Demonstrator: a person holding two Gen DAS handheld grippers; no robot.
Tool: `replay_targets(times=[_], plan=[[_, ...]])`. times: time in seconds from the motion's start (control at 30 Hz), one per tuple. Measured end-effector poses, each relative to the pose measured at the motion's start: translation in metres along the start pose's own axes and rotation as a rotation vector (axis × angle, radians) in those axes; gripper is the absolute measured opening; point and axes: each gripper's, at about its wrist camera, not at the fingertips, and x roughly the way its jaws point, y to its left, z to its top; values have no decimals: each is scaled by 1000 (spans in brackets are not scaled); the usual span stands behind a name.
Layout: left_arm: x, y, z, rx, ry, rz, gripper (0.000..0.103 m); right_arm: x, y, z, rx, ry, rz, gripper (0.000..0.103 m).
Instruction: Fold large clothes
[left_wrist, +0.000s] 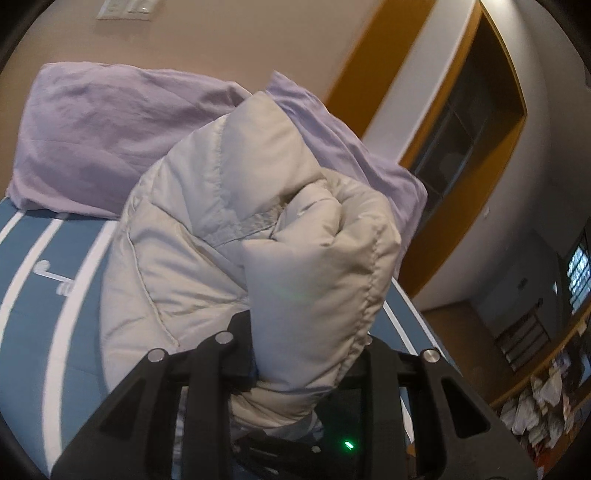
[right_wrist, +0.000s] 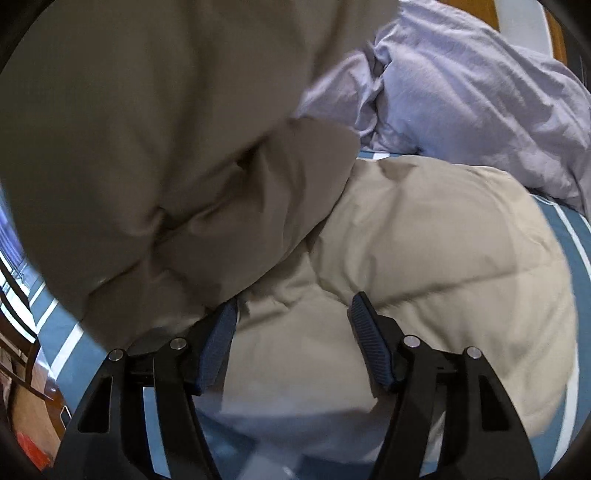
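Left tongs (left_wrist: 306, 343) clamping puffy jacket (left_wrist: 229, 229)

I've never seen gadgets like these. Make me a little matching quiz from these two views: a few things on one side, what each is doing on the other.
Things:
1. left gripper
2. right gripper
3. lilac pillows
4. striped blue bedcover

States:
A. jaws apart, gripping nothing
B. piled at the far end of the bed
C. closed on a bunched part of the beige puffer jacket
D. spread under the jacket

Pairs: 1-C, 2-A, 3-B, 4-D
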Motion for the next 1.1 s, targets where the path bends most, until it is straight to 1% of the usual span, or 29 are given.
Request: replay_targets(times=[0.1,0.23,0.4,0.47,0.53,0.63,0.73,0.77,0.8,0.83,0.87,0.93,1.03,1.1], plan=[[19,-16,-8,37,35,1,27,-19,-14,-9,4,-34,-17,66],[38,-33,-16,76,62,12,28,-38,-36,-18,27,-59,-72,66],[62,-56,-29,126,102,25,29,-46,-64,-26,95,-56,-114,66],[70,-63,-34,142,119,28,29,-49,-70,-31,118,-57,-108,66],[77,-72,-39,158,138,32,29,-51,-75,-34,127,-58,-124,66],[86,-83,-46,190,162,56,31,-53,-81,-36,141,-60,-128,66],[82,-86,-44,196,161,67,38,-57,-84,-38,148,-64,-136,66],[78,-86,-44,189,159,59,51,-58,-84,-38,151,-65,-138,66],[74,-84,-41,171,157,31,66,-58,-85,-38,153,-66,-140,66],[69,-84,-39,154,150,17,71,-59,-86,-39,155,-67,-142,66],[64,-85,-37,153,136,22,75,-59,-87,-39,157,-67,-144,66],[53,-88,-34,170,111,32,76,-60,-88,-40,160,-69,-149,66],[38,-87,-30,170,96,39,77,-61,-90,-41,168,-70,-153,66],[29,-85,-27,178,81,62,77,-62,-93,-41,175,-70,-157,66]])
